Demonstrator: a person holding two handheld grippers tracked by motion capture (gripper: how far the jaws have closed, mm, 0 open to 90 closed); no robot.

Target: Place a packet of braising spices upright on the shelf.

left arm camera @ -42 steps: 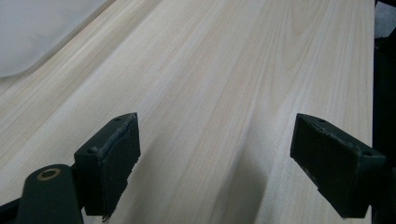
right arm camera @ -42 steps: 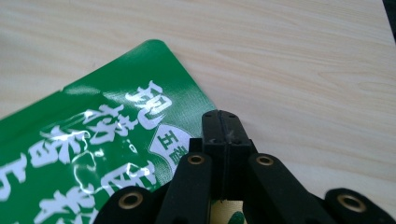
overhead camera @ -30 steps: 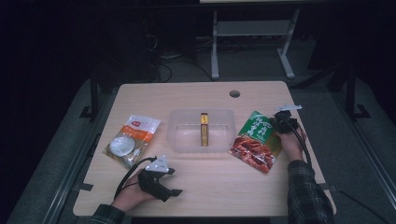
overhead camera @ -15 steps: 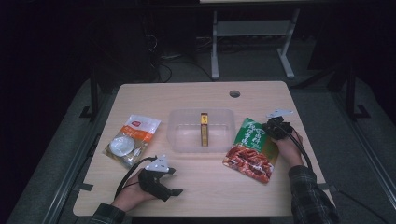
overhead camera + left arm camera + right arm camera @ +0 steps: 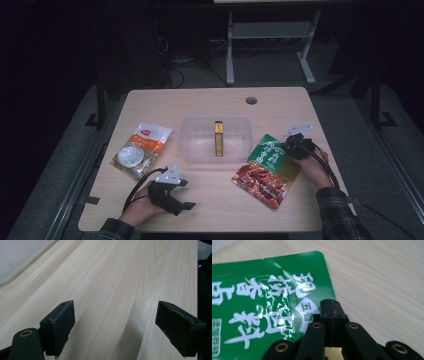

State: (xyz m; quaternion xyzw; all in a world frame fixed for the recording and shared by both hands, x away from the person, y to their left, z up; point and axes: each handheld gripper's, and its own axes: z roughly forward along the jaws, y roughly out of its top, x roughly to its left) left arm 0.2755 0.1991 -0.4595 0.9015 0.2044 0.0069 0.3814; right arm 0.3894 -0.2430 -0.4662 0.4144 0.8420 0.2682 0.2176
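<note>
At about four o'clock on the bench (image 5: 210, 102) lies the green and red pouch (image 5: 266, 169), flat and slanted, its green top end toward two o'clock and its red end toward the person's edge. The right gripper (image 5: 295, 146) sits at that green top end, and its own view shows the fingers (image 5: 331, 315) pressed together at the pouch's (image 5: 269, 305) right-hand edge, near the corner. They look clamped on the thin margin there, though the contact itself is hidden under the fingers; a pinch by the edge would suit dragging or lifting so limp a packet.

Just beside the pouch at nine o'clock from it stands a clear tub (image 5: 216, 140) in the middle of the bench, with a slim yellow and dark stick pack (image 5: 218, 138) lying lengthwise inside. It seems the likely home for the packets. Farther round at eight o'clock rests an orange and white pouch (image 5: 141, 150), flat and apart from the tub.

At seven o'clock the left gripper (image 5: 172, 192) lies low over bare wood, its fingers (image 5: 60, 320) spread wide and empty, probably waiting its turn.
</note>
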